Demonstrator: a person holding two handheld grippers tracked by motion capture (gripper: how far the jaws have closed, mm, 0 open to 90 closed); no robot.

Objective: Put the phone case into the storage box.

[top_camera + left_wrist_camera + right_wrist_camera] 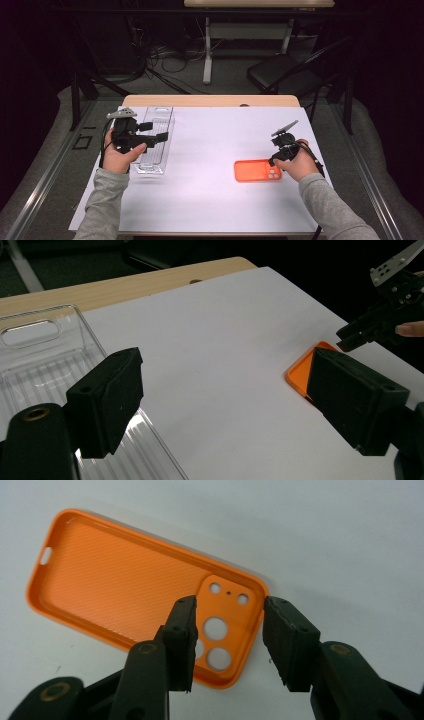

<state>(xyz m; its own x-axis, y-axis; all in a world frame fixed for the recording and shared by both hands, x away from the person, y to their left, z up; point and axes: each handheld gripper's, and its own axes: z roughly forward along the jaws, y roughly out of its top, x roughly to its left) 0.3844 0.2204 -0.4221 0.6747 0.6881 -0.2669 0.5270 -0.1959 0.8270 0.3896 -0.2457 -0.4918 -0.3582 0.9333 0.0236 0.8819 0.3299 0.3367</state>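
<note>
An orange phone case (257,170) lies open side up on the white sheet, camera holes toward the right. My right gripper (278,159) hovers just over that camera-hole end (220,630), open, one jaw on each side of the case's short edge and nothing pinched. A clear plastic tray (154,140) sits at the left of the sheet. Over its near half my left gripper (156,135) is held open and empty, pointing right across the table. In the left gripper view the tray (40,360) lies behind the left jaw and the case (300,372) peeks out beside the right jaw.
The white sheet (210,145) covers most of a wooden table (210,100). A black chair (280,70) and a desk frame with cables stand on the floor beyond the far edge. The right hand and its gripper (385,315) appear far off in the left gripper view.
</note>
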